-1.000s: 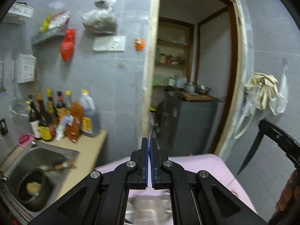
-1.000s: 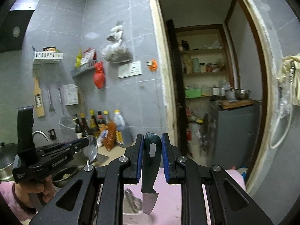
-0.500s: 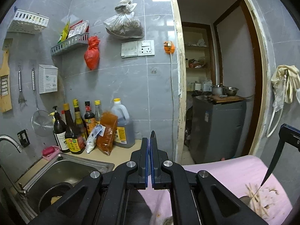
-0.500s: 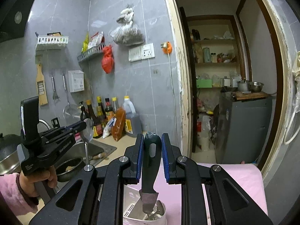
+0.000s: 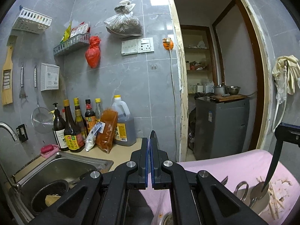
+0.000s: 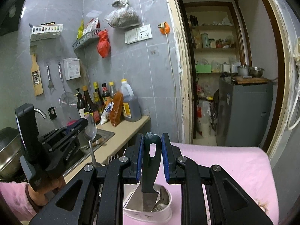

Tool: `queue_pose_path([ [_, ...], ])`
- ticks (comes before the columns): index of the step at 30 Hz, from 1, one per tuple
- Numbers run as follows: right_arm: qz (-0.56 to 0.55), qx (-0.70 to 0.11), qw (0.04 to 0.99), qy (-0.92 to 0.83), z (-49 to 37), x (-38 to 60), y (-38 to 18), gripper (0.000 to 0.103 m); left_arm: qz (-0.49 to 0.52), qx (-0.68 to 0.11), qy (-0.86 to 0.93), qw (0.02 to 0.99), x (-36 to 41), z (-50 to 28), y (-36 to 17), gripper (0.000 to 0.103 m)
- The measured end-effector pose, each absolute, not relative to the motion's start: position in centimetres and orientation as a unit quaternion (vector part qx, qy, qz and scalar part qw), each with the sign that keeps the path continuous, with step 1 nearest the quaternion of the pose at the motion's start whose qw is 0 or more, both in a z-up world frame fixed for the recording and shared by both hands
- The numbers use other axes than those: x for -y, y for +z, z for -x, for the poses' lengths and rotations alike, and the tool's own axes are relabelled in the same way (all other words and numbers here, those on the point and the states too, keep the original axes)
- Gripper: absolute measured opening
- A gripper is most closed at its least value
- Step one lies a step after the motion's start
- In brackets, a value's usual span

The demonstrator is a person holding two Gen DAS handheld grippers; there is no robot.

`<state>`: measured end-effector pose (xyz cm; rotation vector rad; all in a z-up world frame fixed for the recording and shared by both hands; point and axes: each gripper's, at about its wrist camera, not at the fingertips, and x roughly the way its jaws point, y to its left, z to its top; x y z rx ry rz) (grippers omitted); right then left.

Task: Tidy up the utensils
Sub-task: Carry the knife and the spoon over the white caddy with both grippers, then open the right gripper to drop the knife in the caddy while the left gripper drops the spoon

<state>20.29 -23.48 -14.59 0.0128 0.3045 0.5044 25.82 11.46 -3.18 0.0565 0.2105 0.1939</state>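
The knife point(image 6: 151, 170), stiff and sharp, is hanging by its handle in the right gripper point(image 6: 152, 157), blade entering the white holder point(image 6: 165, 212); the left gripper point(image 5: 149, 159) is pinching a thin metal spoon point(image 6: 90, 131).

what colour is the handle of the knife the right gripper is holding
Dark green knife handle, clearest in the right wrist view.

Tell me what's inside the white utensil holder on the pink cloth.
Inside the white holder the knife blade points down, its handle clamped in the right tool. Metal utensil ends lie beside the blade. The holder's wall hides its bottom.
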Motion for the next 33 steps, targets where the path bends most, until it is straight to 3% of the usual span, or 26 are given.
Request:
queue_pose_path([
  [9, -0.010, -0.181, 0.951, 0.251, -20.9, 22.5, -17.3, 0.017, -0.084, -0.091, 0.096, 0.988, -8.9, -25.0, -5.3, 0.003],
  [18, -0.014, -0.186, 0.951, 0.247, -20.9, 22.5, -17.7, 0.017, -0.088, -0.146, 0.056, 0.984, -8.0, -24.3, -6.5, 0.003],
  [27, -0.032, -0.207, 0.945, 0.253, -21.5, 22.7, -18.0, 0.018, -0.041, -0.188, 0.026, 0.981, -9.0, -24.3, -5.9, 0.006],
  [33, -0.046, -0.213, 0.942, 0.255, -21.1, 23.3, -18.4, 0.027, -0.001, -0.216, 0.015, 0.976, -9.8, -24.5, -5.8, 0.008],
])
